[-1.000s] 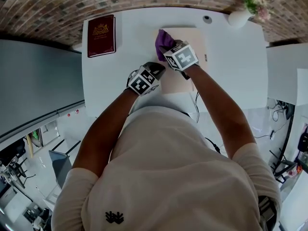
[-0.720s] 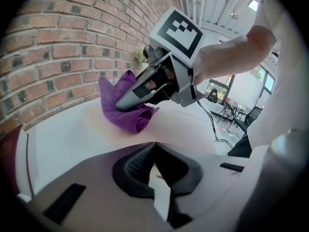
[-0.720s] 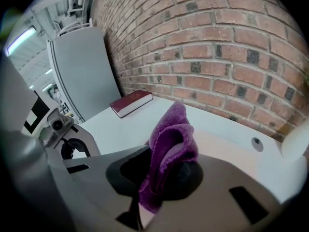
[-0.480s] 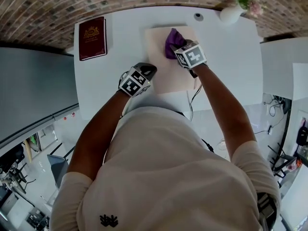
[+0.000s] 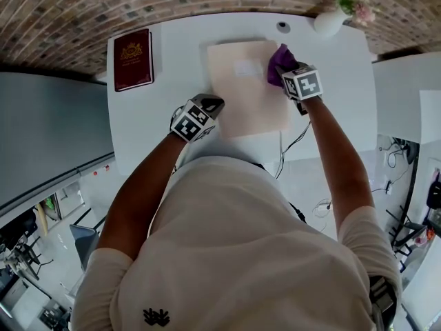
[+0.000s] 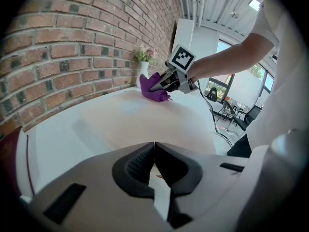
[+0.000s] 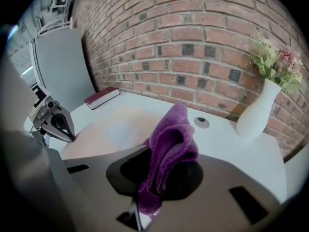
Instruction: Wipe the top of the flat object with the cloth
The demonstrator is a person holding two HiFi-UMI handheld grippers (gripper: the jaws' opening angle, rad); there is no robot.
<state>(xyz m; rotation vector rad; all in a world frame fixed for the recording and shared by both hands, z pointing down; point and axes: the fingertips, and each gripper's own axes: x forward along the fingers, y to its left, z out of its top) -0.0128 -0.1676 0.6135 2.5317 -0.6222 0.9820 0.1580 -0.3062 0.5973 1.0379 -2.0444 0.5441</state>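
Flat object (image 5: 241,105): pale beige board in the centre of the white table (image 5: 172,43), long axis running top to bottom of the head view.

Cloth (image 5: 277,57): purple, sitting at the board's upper right edge. The bare top lies left and down-frame from it, so we judge the coming stroke must travel that way.

Right gripper (image 5: 281,69): the nearer one. Its jaws are clamped on the bunched cloth, with folds spilling out above them in the right gripper view.

Left gripper (image 5: 212,103): at the board's lower left edge, jaws together with nothing between them. We cannot tell whether it touches the board or sits just beside it.

Maroon book (image 5: 132,58): well apart, upper left.

Vase (image 5: 329,21): near the cloth, upper right.
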